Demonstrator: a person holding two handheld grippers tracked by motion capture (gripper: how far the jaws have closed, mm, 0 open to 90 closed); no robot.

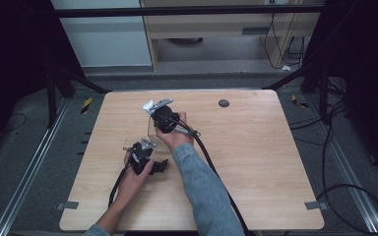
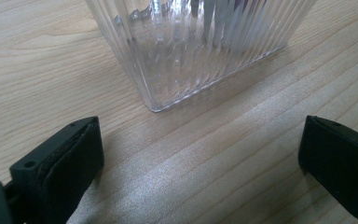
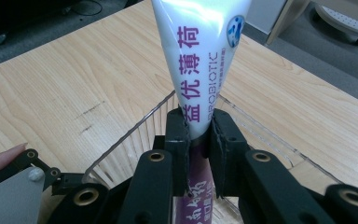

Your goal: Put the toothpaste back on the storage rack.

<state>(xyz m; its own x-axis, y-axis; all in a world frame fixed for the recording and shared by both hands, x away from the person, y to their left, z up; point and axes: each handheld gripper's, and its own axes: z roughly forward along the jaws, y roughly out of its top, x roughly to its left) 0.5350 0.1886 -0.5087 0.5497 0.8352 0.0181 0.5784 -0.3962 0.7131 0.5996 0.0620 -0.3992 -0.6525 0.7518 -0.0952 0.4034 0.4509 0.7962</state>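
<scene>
Tube clamped by right gripper over ribbed container; left gripper jaws apart.

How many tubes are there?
1. The tube is pinched in the right claw, standing over the clear box. The box's ribbed walls could hide others.

Both grippers are black. The left gripper carries a small grey plate on top, the right gripper a larger grey three-cornered one. A black cable trails from each toward the near edge. Brass-ringed screw holes mark the jaw arms. The right arm wears a blue-grey sleeve.
</scene>
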